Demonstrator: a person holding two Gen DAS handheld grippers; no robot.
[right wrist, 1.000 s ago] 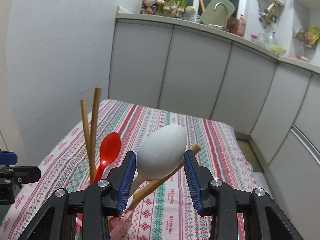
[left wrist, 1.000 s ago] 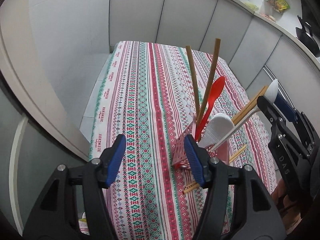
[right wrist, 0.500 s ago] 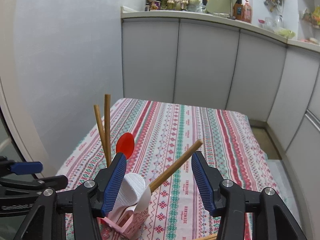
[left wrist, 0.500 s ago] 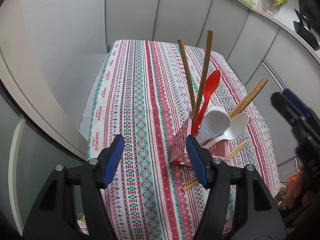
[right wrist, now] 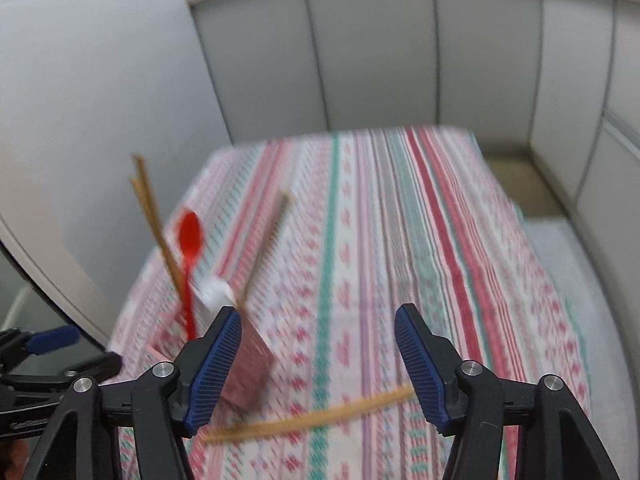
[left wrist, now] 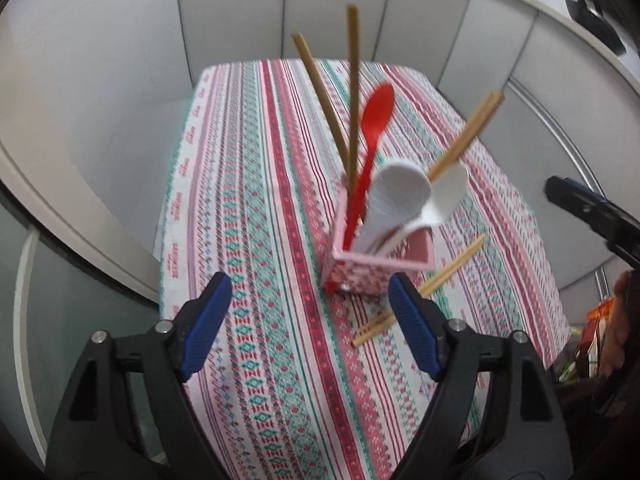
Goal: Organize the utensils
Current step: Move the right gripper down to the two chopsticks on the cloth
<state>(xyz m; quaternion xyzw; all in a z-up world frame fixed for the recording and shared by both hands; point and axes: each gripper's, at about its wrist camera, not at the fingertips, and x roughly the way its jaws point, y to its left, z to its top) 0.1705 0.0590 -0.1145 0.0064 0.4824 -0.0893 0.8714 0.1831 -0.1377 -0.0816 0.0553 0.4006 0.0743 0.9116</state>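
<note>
**Utensil holder loaded, one chopstick pair loose on the cloth**

While both tools hang above the table, neither one grips anything. Farthest left, the left gripper (left wrist: 310, 328), black-framed with blue ribbed pads, has its jaws spread wide over the red, green and white striped tablecloth (left wrist: 248, 200). Just beyond its right pad stands the square pink patterned utensil holder (left wrist: 380, 258), resting on the cloth near the table's front edge. Inside it, from left to right, are two tall brown chopsticks (left wrist: 352, 92) standing nearly upright, a red plastic spoon (left wrist: 374, 124) with its bowl up, a white ridged plastic scoop (left wrist: 396, 200), a white plastic spoon (left wrist: 448, 196) leaning right, and a lighter bamboo chopstick pair (left wrist: 468, 136) tilted out to the right. Beside the holder on its right, a loose pair of bamboo chopsticks (left wrist: 420, 290) lies flat on the cloth, running diagonally towards the left gripper's right pad. At the right, the right gripper (right wrist: 318, 364) also stands wide open, with the loose pair lying on the cloth below and between its pads; its view is blurred.
</note>
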